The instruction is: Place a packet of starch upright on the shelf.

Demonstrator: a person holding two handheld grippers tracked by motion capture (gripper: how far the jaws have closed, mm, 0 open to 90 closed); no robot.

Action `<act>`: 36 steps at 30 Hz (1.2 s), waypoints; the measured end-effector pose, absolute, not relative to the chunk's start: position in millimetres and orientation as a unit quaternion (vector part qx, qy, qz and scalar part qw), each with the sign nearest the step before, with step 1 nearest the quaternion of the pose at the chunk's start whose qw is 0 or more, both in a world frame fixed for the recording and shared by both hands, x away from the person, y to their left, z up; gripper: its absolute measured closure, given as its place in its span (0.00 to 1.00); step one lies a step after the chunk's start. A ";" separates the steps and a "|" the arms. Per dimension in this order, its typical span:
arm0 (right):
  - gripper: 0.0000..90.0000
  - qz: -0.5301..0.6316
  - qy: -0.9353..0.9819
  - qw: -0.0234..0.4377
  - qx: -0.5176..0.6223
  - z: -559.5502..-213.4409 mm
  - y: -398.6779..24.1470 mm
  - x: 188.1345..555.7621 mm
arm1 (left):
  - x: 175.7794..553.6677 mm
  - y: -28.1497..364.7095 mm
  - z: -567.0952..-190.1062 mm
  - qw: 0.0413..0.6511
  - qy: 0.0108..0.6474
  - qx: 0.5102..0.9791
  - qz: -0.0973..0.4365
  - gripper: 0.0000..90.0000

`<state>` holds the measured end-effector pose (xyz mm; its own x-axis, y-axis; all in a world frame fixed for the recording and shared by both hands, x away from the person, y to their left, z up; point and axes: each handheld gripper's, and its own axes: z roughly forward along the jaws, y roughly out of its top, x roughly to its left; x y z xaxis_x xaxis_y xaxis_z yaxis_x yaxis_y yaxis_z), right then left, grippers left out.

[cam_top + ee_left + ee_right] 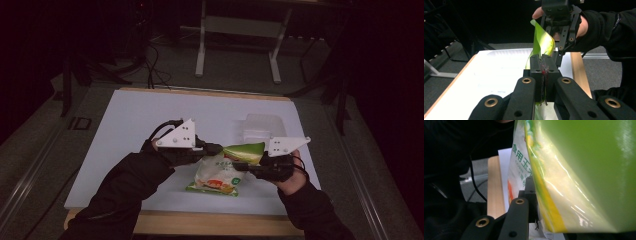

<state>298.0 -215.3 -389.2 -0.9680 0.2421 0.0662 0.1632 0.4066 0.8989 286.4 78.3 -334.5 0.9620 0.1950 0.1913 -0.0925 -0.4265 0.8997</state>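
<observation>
We hold the green snack bag [227, 170] near the desk's [140, 120] 5 o'clock edge: left gripper [216, 148] clamped on its top seam, right gripper [240, 164] pinching the opposite side, likely to pull it open. Clear container [261, 128] waits at 1 o'clock.
</observation>
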 end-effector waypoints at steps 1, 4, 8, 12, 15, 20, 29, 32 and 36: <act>0.90 0.530 0.839 0.043 0.119 -387.3 -215.0 297.9 | 287.4 79.7 -334.7 0.537 0.032 0.832 0.132 0.99; 0.90 0.531 0.838 0.051 0.118 -383.5 -215.7 298.9 | 289.1 82.1 -335.6 0.545 0.039 0.828 0.125 0.99; 0.90 0.540 0.832 0.052 0.112 -375.4 -219.2 301.7 | 292.3 86.3 -337.5 0.556 0.054 0.822 0.112 0.98; 0.91 0.537 0.835 0.051 0.105 -369.9 -220.9 302.7 | 296.5 89.1 -340.1 0.571 0.062 0.813 0.091 0.92; 0.91 0.535 0.836 0.062 0.105 -367.7 -221.5 300.9 | 300.2 89.9 -344.7 0.584 0.072 0.805 0.080 0.76; 0.91 0.545 0.828 0.066 0.113 -360.7 -230.0 302.9 | 307.2 95.1 -351.0 0.592 0.088 0.799 0.062 0.54; 0.91 0.578 0.802 0.094 0.122 -327.8 -257.2 308.4 | 310.3 104.2 -369.7 0.602 0.125 0.788 0.046 0.10; 0.91 0.579 0.800 0.108 0.118 -320.0 -267.7 312.4 | 309.4 108.3 -374.6 0.598 0.141 0.788 0.049 0.01; 0.91 0.580 0.798 0.122 0.112 -314.7 -281.0 317.0 | 309.8 118.2 -384.0 0.604 0.160 0.780 0.040 0.01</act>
